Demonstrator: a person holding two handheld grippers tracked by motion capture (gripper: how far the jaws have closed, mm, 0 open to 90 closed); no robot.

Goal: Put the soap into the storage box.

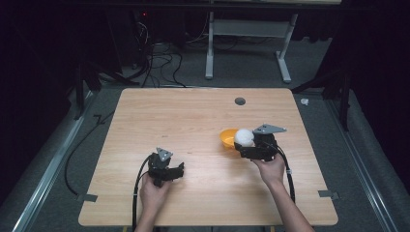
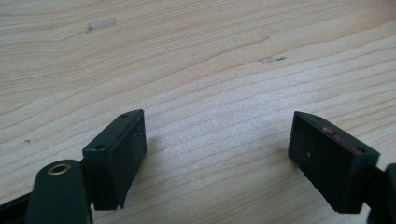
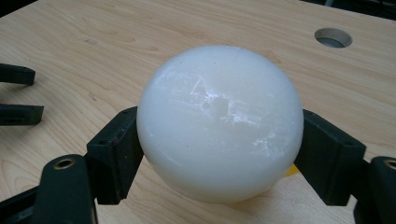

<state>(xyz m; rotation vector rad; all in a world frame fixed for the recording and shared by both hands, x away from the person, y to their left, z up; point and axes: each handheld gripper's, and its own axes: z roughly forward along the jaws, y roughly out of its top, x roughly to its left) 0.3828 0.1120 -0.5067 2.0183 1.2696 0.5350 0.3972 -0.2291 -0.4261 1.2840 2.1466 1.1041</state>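
A white ball (image 3: 218, 122) is clamped between the jaws of the right gripper (image 1: 245, 145), a pad pressed flat against each side. Being round, the ball shows no long axis and no way of pointing; only a scuffed, glossy patch is turned toward the right gripper view's camera. In the high view the ball is held right of the table's centre, directly over the near right part of an orange bowl (image 1: 227, 137), whose far left part is seen past it. A sliver of that orange is glimpsed under the ball at its lower right in the right gripper view.

The left gripper (image 1: 183, 169) is parked at the near left of the wooden table (image 1: 193, 116), jaws spread wide with bare wood between them, nothing gripped. A round hole (image 1: 240, 101) is noted in the tabletop at the far side, well apart from the bowl. Bare wood lies between the two grippers.
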